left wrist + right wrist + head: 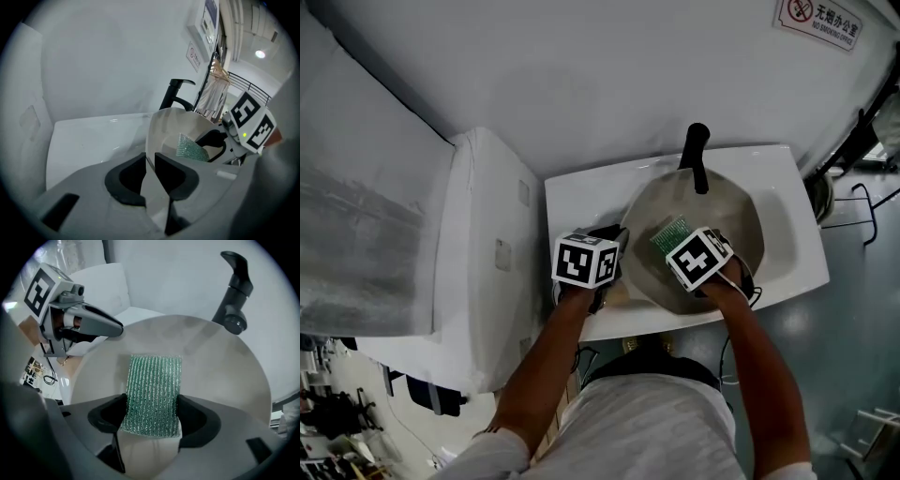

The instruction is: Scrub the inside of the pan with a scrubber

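A beige pan (727, 220) with a black handle (697, 157) sits tilted in the white sink (581, 192). My left gripper (149, 169) is shut on the pan's near-left rim (151, 140); in the head view that left gripper (614, 255) is at the pan's left edge. My right gripper (152, 414) is shut on a green scrubber (153, 392), which lies flat against the pan's inside (220, 366). In the head view the scrubber (669, 232) pokes out ahead of the right gripper (686, 246). The scrubber (190, 148) also shows inside the pan in the left gripper view.
A black faucet (176, 91) stands behind the sink, close to the pan handle (234, 291). A white appliance (478, 244) stands left of the sink. A white wall (581, 75) runs behind. The floor (834, 356) lies to the right, below the sink's front edge.
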